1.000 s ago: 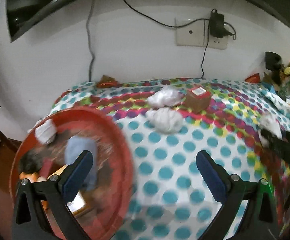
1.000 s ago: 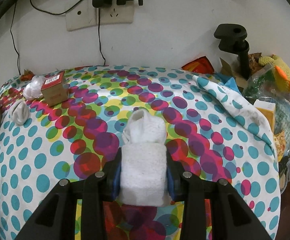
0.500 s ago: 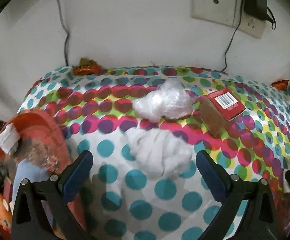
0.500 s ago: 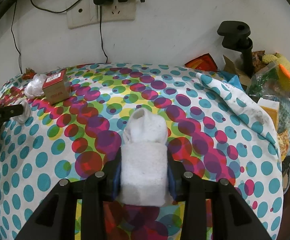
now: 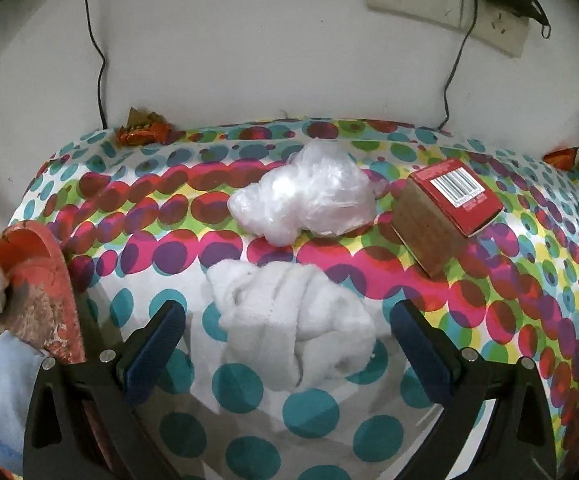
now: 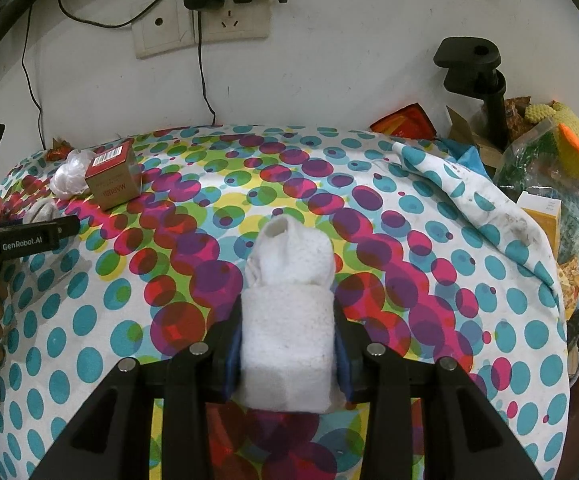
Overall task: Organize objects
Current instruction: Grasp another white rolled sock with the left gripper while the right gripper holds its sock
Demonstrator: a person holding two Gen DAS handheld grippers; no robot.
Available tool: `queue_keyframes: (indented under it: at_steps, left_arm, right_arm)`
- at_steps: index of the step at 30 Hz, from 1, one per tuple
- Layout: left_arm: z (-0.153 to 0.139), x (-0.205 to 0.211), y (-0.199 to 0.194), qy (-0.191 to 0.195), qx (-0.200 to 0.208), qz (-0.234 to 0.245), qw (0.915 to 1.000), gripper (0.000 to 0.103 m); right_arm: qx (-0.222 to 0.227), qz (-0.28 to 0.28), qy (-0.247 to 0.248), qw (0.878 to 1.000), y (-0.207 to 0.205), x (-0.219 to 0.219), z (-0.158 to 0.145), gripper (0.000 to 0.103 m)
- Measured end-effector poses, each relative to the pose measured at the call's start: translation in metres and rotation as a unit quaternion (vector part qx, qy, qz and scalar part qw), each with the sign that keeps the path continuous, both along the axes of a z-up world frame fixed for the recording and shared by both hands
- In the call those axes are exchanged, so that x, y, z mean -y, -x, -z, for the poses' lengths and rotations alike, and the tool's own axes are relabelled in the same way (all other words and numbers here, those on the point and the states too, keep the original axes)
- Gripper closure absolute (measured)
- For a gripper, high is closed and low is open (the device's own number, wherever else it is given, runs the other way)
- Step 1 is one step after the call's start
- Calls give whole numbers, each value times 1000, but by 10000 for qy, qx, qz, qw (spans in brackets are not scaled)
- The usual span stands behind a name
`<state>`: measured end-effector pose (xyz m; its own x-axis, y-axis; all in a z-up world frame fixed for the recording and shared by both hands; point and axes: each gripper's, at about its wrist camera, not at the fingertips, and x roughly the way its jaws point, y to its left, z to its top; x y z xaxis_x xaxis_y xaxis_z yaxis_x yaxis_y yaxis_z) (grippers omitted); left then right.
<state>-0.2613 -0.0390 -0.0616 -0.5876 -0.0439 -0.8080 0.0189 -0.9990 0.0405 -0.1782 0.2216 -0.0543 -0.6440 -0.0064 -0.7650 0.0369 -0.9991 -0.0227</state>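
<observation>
Two grippers work over a table draped in a polka-dot cloth [image 6: 429, 240]. The right gripper [image 6: 287, 344] is clenched on a rolled white towel [image 6: 289, 320], its blue pads pressed against both sides of the roll; the towel's looser end pokes out ahead of the fingers, above the cloth. The left gripper [image 5: 289, 344] has its jaws spread wide, with a crumpled white cloth [image 5: 289, 320] lying on the table between the two blue-padded fingers and touching neither of them.

Just beyond that crumpled cloth sits a wad of clear plastic wrap [image 5: 305, 200], and to its right, close beside it, a small brown box with a red barcoded top [image 5: 445, 212] rests tilted toward the camera. A red basket [image 5: 37, 280] sits at the left edge of the table (its contents are too blurred to name, apart from something pale blue). A shiny orange wrapper [image 5: 141, 132] lies at the back edge against the wall.

From the right wrist view, the box [image 6: 113, 184] and plastic wrap [image 6: 69, 176] appear far left, with the left gripper's black body [image 6: 25, 240] beside them. A black clamp [image 6: 477, 72] and a yellow knitted toy [image 6: 565, 132] stand among clutter at the far right.
</observation>
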Motion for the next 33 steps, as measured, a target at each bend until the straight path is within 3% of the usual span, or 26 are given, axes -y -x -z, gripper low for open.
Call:
queue_keyframes:
  at_steps: [22, 23, 24, 25, 26, 33]
  left_arm:
    - [-3, -2, 3, 42, 20, 49, 10000, 2]
    - [-4, -2, 2, 54, -3, 45, 10000, 5]
    - [-7, -2, 1, 95, -89, 18, 9999, 22]
    - [-10, -3, -2, 123, -151, 16, 9998, 45]
    - [-11, -4, -3, 76, -168, 62, 9998, 51]
    - [-16, -4, -4, 27, -102, 253, 9996, 58]
  right_arm:
    - [19, -2, 63, 10000, 0, -2, 0, 64]
    - [18, -3, 62, 10000, 0, -2, 0, 64]
    - [20, -4, 63, 10000, 1, -2, 1, 64]
    - [22, -5, 66, 10000, 1, -2, 1, 64]
    - [21, -4, 70, 10000, 1, -2, 1, 64]
    - [22, 0, 69, 10000, 1, -2, 1, 64]
